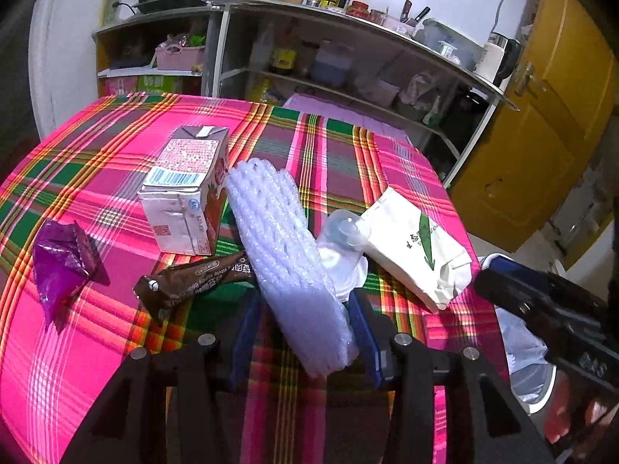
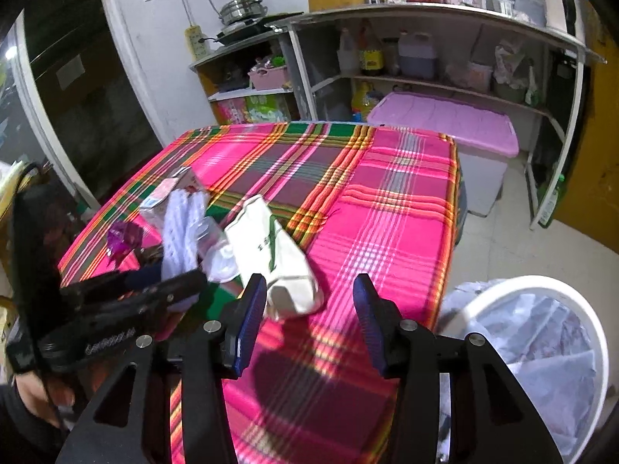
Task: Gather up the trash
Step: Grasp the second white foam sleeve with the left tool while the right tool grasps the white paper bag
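Trash lies in a loose cluster near our edge of the table with the pink, green and orange plaid cloth [image 1: 340,147]. In the middle we see a white foam net sleeve [image 1: 286,255], its near end between the blue pads of our left gripper [image 1: 305,328]; the jaws stand apart on either side of it, and we cannot tell whether the pads press on it. Just left of the sleeve stands a dented pink-and-white drink carton [image 1: 185,189], with a brown snack wrapper [image 1: 189,280] in front of it and a crumpled purple foil wrapper [image 1: 64,263] farther left. On the sleeve's right a clear plastic cup [image 1: 340,247] lies against a white paper bag with green print [image 1: 418,247].

Our right gripper [image 2: 309,309] hangs released over the cloth, nothing between its jaws, the paper bag just beyond its left pad. A white bin lined with clear plastic [image 2: 557,290] sits beside the table at lower right.
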### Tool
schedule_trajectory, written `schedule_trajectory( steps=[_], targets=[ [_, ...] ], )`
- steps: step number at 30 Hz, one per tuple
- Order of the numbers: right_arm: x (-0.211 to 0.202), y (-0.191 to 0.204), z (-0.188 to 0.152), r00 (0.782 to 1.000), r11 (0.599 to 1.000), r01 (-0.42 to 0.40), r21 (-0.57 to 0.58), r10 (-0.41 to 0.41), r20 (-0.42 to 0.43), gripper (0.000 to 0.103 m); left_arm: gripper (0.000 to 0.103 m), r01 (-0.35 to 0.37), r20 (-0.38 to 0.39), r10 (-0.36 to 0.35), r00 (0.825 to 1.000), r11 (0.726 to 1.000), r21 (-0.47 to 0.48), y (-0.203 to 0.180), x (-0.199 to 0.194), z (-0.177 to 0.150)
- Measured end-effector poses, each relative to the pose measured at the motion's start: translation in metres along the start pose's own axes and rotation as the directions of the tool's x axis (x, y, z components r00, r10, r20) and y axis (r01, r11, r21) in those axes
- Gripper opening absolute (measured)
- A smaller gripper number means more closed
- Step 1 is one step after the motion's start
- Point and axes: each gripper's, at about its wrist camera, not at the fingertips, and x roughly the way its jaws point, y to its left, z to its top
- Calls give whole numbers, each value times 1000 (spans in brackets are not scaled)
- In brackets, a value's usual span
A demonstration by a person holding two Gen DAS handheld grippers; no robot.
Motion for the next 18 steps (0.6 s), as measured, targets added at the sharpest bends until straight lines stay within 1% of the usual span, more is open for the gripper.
schedule_trajectory(
  steps=[2, 3, 5, 6, 7, 9, 13, 18],
  targets=[
    [10, -2, 4, 1000, 1000, -6, 15, 6, -19, 48, 45, 1, 0, -1, 1000, 1000, 3, 0, 0, -1],
    [14, -2, 6, 999, 1000, -16, 21, 17, -27, 48, 40, 7, 0, -7, 1000, 1000, 2, 0, 0, -1],
    [18, -1, 9, 999, 999, -38, 26, 39, -27, 46, 38, 14, 0, -14, 1000, 1000, -4, 2, -1, -1],
    [19, 2, 10, 999, 999, -40, 23, 41, -25, 43, 35, 16, 0, -16, 1000, 1000, -7, 4, -1, -1],
    [20, 3, 11, 999, 999, -42, 18, 43, -24, 32, 33, 18, 0, -18, 1000, 1000, -9, 5, -1, -2],
    [20, 6, 12, 998, 999, -53, 12, 54, -25, 25, 30, 22, -1, -22, 1000, 1000, -8, 6, -3, -2],
    [19, 8, 12, 998, 999, -50, 6, 50, -25, 21, 28, 35, 1, -35, 999, 999, 3, 5, -7, -6],
    [12, 11, 7, 998, 999, -54, 2, 54, -19, 15, 27, 30, 8, -30, 1000, 999, 15, 2, -15, -11]
  ],
)
